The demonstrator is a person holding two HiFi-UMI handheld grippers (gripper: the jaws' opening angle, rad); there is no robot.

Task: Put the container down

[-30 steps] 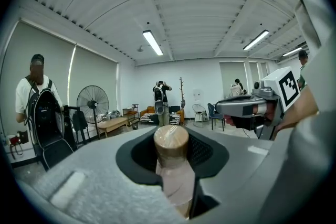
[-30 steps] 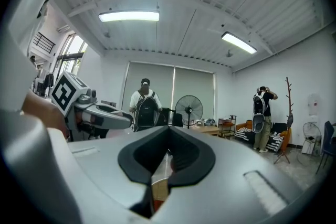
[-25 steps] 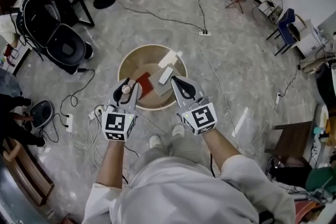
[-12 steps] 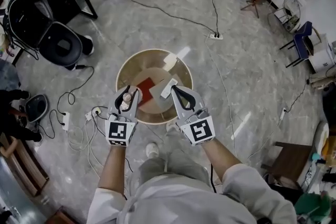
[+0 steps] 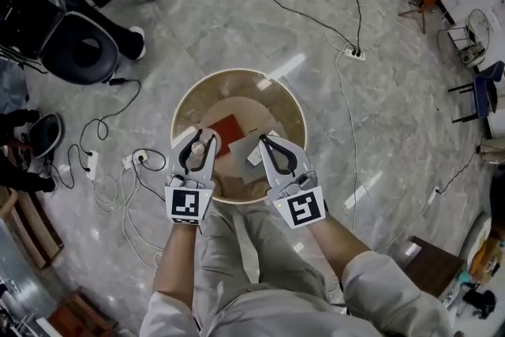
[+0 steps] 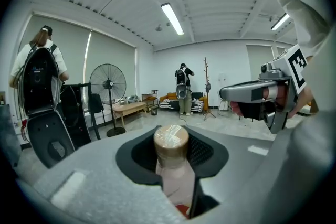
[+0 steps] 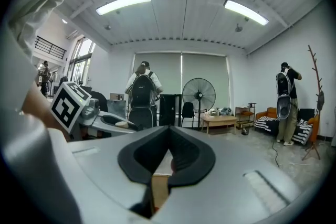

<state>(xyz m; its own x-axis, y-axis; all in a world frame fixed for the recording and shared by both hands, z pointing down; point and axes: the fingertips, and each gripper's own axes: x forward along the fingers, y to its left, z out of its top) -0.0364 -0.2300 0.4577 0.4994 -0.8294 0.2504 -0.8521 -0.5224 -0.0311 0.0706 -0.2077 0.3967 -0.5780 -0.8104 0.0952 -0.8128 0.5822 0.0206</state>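
Off to the left a single black seat [image 5: 79, 51] stood on the grey floor [image 5: 237, 20], with one white power strip [image 5: 89, 164] and loose cables near it. The person held two grippers over one round tan basin [image 5: 185, 95]. The left gripper [image 5: 197, 134] was clamped on the only container, a small pale bottle [image 6: 170, 144] with a tan cap, upright between its two jaws over the near left part of the basin; whether it touched the bottom I could not tell. One red square [image 5: 229, 129] lay inside the basin, just beyond the bottle, and pale flat pieces [image 5: 254, 157] lay beside it, partly hidden. The right gripper [image 5: 263, 140] held nothing, its two jaws closed tip to tip over the near right part. Across the room were two people with backpacks [image 6: 39, 68] [image 6: 182, 78] and one floor fan [image 6: 107, 84]
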